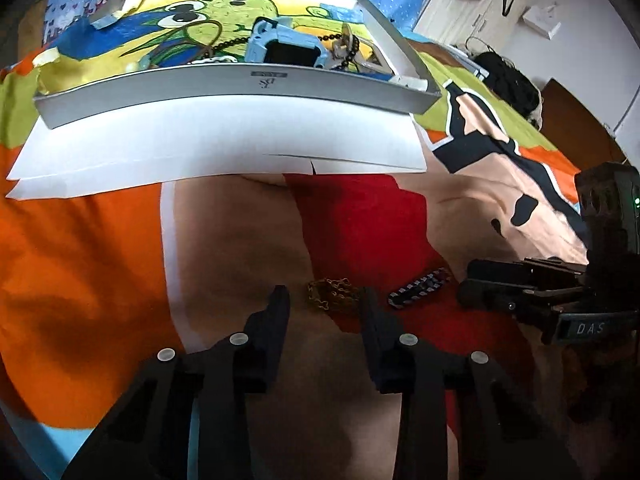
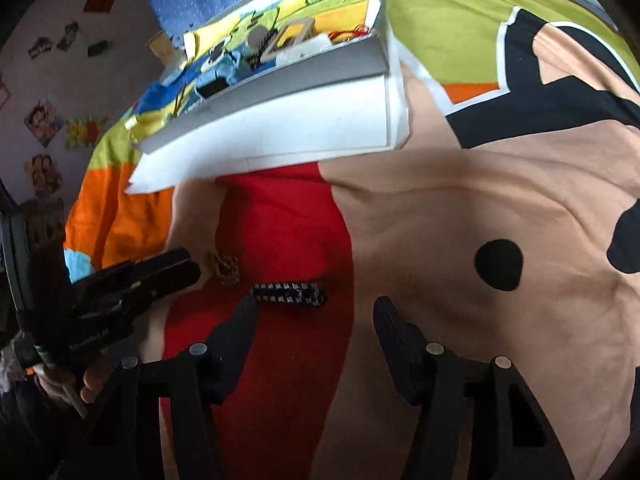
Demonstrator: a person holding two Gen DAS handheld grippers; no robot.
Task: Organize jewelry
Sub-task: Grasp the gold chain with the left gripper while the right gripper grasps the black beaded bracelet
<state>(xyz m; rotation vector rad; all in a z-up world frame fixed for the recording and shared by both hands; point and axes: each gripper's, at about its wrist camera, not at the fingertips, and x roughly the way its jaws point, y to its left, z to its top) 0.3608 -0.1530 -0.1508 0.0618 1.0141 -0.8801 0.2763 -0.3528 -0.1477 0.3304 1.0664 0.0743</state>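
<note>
Left hand-held gripper (image 1: 325, 300): jaws apart, gold chain (image 1: 331, 294) lying between the fingertips on the bedspread (image 1: 80, 260); pads not seen pressing on it. Right hand-held gripper (image 2: 316, 306): jaws apart, left fingertip at the end of the black-and-white beaded bracelet (image 2: 290, 294); nothing gripped. Chain and bracelet lie side by side, near each other, on the red patch of the bedspread. Farther back: white sheets (image 1: 200, 140) under a shallow white tray (image 1: 240, 92). Tray holds a light-blue item (image 1: 280, 46), a dark bead string (image 1: 230, 45) and other small pieces, too jumbled to identify.
</note>
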